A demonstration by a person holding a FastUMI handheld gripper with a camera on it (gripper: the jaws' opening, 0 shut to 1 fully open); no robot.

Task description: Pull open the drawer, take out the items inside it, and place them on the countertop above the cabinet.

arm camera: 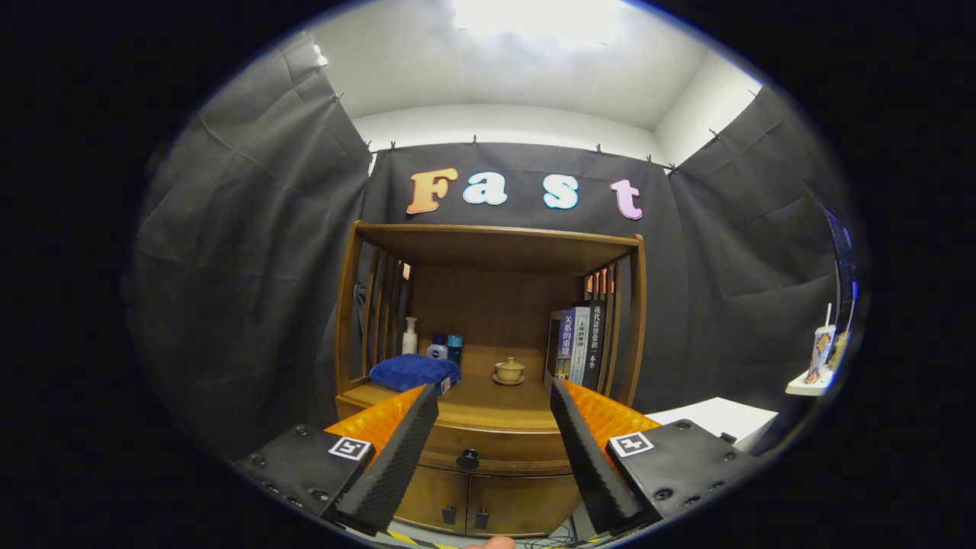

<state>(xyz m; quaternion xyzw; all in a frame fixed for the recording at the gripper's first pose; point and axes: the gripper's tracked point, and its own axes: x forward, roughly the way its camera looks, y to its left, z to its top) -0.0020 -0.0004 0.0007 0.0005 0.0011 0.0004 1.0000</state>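
Drawer [488, 446] shut, contents hidden; both ends covered by the spread fingers [396, 450] of the gripper [494, 396]. Towel [414, 371] corner masked by the left fingertip. Cabinet [488, 499] foot cut off below, cup [822, 352] at far right too small to make out.

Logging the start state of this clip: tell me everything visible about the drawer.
The drawer is a wide, shallow wooden front in brown, matching the cabinet it belongs to. It sits just under the countertop and above two lower doors. A single dark round knob sits at its middle, with a grooved strip along its lower edge. It looks fully closed. The open gripper frames it from a distance; nothing touches it.
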